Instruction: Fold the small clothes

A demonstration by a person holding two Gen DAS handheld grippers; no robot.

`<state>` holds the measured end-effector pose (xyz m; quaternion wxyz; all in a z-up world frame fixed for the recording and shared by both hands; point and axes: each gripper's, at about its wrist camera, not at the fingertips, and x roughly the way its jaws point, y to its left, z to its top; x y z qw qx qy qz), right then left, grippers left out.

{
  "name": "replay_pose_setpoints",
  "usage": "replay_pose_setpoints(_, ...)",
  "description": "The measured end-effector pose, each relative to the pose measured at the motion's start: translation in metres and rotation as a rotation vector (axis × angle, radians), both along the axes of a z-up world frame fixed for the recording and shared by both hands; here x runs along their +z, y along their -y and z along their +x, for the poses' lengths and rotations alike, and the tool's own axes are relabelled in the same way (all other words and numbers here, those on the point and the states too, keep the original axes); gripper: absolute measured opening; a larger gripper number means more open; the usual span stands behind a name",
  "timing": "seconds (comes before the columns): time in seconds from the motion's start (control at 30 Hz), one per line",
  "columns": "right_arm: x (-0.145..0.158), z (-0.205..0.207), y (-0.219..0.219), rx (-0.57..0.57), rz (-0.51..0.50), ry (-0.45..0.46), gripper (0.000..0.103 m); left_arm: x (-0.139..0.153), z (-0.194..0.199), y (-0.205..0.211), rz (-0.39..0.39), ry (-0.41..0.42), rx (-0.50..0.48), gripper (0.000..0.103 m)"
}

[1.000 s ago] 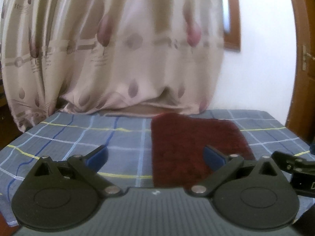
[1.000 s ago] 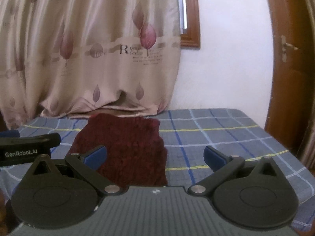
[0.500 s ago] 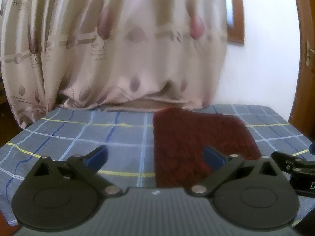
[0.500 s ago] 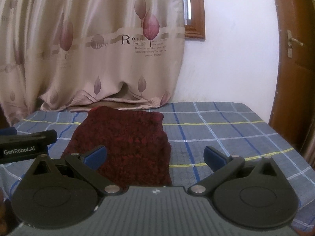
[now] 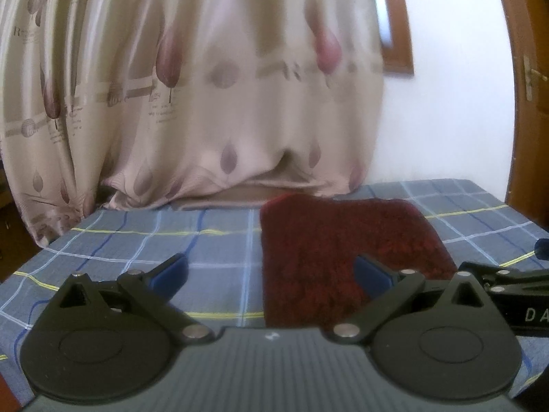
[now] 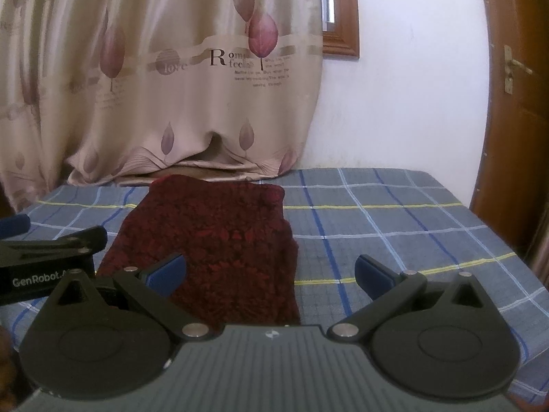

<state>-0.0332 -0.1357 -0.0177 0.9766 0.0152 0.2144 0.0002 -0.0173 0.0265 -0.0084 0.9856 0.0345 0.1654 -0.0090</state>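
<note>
A dark red knitted garment (image 5: 343,243) lies folded flat on the blue checked cloth (image 5: 154,240), its far edge near the curtain. It also shows in the right wrist view (image 6: 219,240). My left gripper (image 5: 271,274) is open and empty, held above the garment's near left edge. My right gripper (image 6: 271,273) is open and empty, above the garment's near right edge. Each gripper's body shows at the side of the other view.
A beige leaf-print curtain (image 6: 164,79) hangs behind the table and touches its far edge. A wooden door (image 6: 518,120) stands at the right. The checked cloth (image 6: 394,226) stretches bare to the right of the garment.
Both views have tilted up a little and drawn back slightly. The garment lies as before. Both grippers stay open.
</note>
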Motion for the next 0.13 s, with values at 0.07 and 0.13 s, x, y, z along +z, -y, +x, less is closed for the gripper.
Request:
replay_pose_setpoints(0.07, 0.0, 0.0011, 0.0006, 0.0, 0.004, -0.002, 0.103, 0.0005, 0.0012, -0.0002, -0.012, -0.007, -0.002, 0.103)
replay_pose_setpoints(0.13, 0.0, 0.0025, 0.0009, 0.001, 0.003, -0.005, 0.103, 0.0014, 0.0021, -0.0001, -0.013, -0.009, -0.002, 0.103)
